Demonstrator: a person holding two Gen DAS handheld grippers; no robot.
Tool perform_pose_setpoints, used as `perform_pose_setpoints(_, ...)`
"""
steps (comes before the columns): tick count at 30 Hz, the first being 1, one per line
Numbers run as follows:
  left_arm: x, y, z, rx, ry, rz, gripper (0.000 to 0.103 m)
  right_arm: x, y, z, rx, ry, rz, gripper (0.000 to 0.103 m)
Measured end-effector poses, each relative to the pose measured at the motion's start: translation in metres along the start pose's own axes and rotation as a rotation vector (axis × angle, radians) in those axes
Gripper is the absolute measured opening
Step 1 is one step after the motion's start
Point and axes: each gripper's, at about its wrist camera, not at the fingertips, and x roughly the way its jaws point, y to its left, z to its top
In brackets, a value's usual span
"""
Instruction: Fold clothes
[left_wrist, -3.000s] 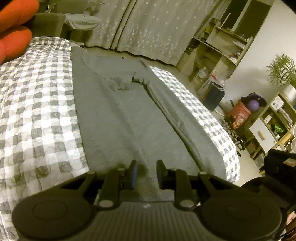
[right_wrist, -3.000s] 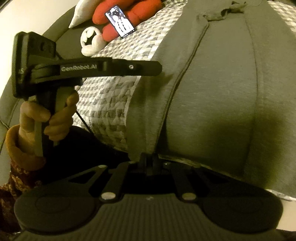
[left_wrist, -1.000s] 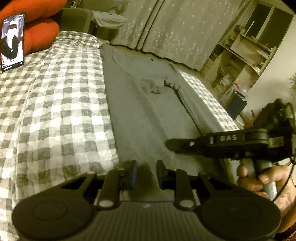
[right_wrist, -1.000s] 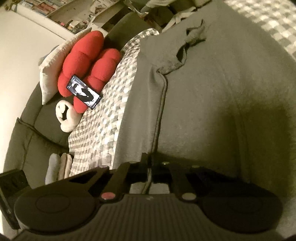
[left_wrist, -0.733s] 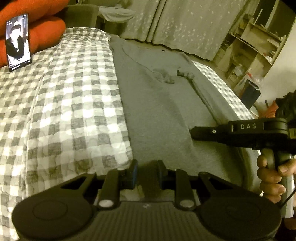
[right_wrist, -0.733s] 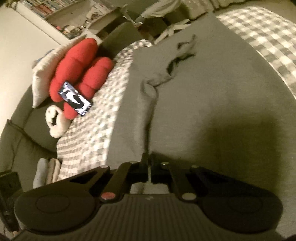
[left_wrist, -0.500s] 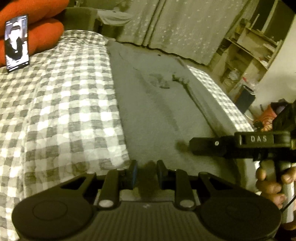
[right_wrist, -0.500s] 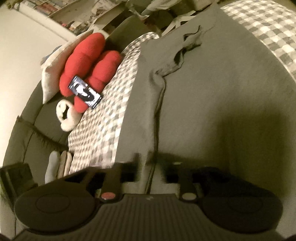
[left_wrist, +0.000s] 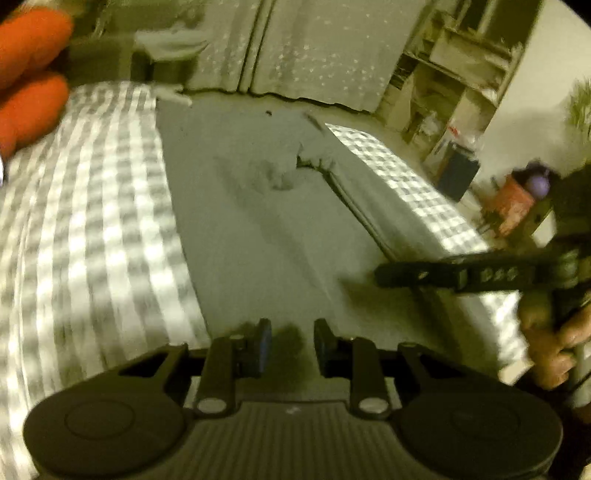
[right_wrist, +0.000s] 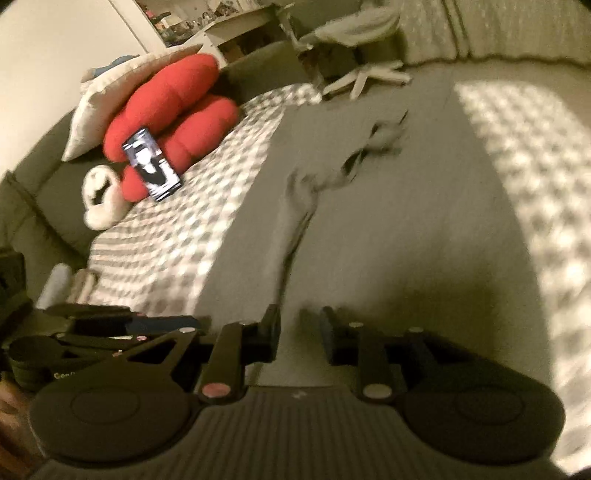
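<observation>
While the long grey knit garment (left_wrist: 258, 229) lies spread flat down the middle of the bed, both pairs of tongs hang over its near hem. A grey-and-white checked quilt (left_wrist: 92, 236) covers the bed and shows as a wide strip on the garment's left and a narrower strip on its right, so the cloth has bare quilt along both long edges. The garment's far end reaches almost to the foot of the pale dotted curtains (left_wrist: 295, 48). A raised fold or seam (left_wrist: 354, 206) runs lengthwise near its right edge, and small rumples gather around the neckline farther up.

The left tongs (left_wrist: 291, 341) stand spread, with the grey fabric showing in the gap and neither pad visibly pressing on it. The right tongs (right_wrist: 298, 334) are closing; grey cloth lies under the gap, yet the pads do not press it. In the left wrist view the right tool's black bar reaches in from the side over the garment's right edge, gripped by a bare hand (left_wrist: 554, 343).

Soft red plush cushions (right_wrist: 173, 110) sit at the quilt's left edge with a small upright phone (right_wrist: 152, 163) leaning on them, beside a cream pillow (right_wrist: 99, 107). Wooden shelves (left_wrist: 461, 66) stand beyond the bed's right side. Both views are smeared by motion blur.
</observation>
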Motion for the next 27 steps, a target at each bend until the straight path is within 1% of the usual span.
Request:
perform_pose_setpoints(2, 0.011, -0.003, 0.009, 0.06, -0.013, 0.036, 0.024, 0.0, -0.007, 0.008, -0.029, -0.02, -0.054, 0.029)
perform_pose_setpoints(4, 0.022, -0.003, 0.016, 0.097, -0.036, 0.052, 0.024, 0.001, -0.016, 0.014, -0.052, -0.037, -0.103, 0.029)
perform_pose_setpoints(9, 0.043, -0.002, 0.019, 0.142, -0.042, 0.032, 0.024, 0.012, -0.048, 0.018, -0.032, -0.039, -0.177, 0.029)
perform_pose_setpoints(12, 0.041, -0.008, 0.017, 0.166, -0.036, 0.023, 0.024, 0.017, -0.05, 0.015, -0.043, -0.003, -0.184, 0.029)
perform_pose_setpoints(14, 0.037, -0.014, 0.011, 0.163, -0.011, 0.002, 0.024, 0.015, -0.046, 0.012, -0.055, 0.016, -0.183, 0.029)
perform_pose_setpoints(17, 0.029, -0.031, 0.001, 0.197, 0.032, 0.024, 0.024, 0.009, -0.042, 0.005, -0.058, 0.047, -0.187, 0.029)
perform_pose_setpoints(20, 0.021, -0.039, -0.008, 0.157, 0.081, -0.008, 0.024, -0.001, -0.036, -0.007, -0.061, 0.07, -0.184, 0.029)
perform_pose_setpoints(23, 0.016, -0.042, -0.019, 0.106, 0.097, -0.024, 0.024, -0.012, -0.03, -0.022, -0.066, 0.088, -0.177, 0.029)
perform_pose_setpoints(27, 0.007, -0.048, -0.036, 0.065, 0.102, -0.024, 0.024, -0.026, -0.023, -0.041, -0.068, 0.108, -0.166, 0.029)
